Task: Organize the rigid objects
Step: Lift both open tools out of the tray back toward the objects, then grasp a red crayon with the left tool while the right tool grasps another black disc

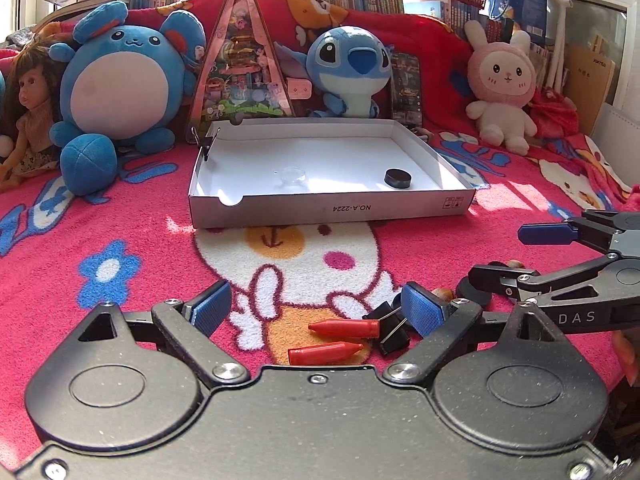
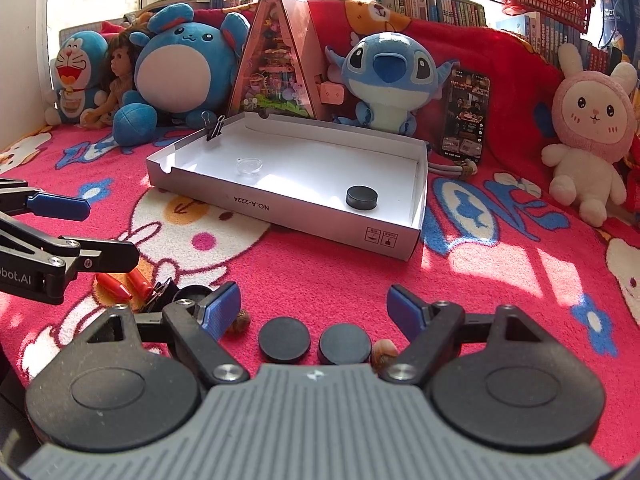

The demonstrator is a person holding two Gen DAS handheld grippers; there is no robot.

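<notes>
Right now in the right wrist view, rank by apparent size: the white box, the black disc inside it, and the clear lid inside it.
1. white box
2. black disc
3. clear lid, though it lies farther back, so this ranking is unsure.

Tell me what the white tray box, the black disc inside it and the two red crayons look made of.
White tray box: thin cardboard, matte, with folded walls and printed lettering. Black disc: hard, smooth, dull sheen; plastic or magnet, unclear. Red crayons: likely wax, slightly glossy, with tapered tips.
</notes>
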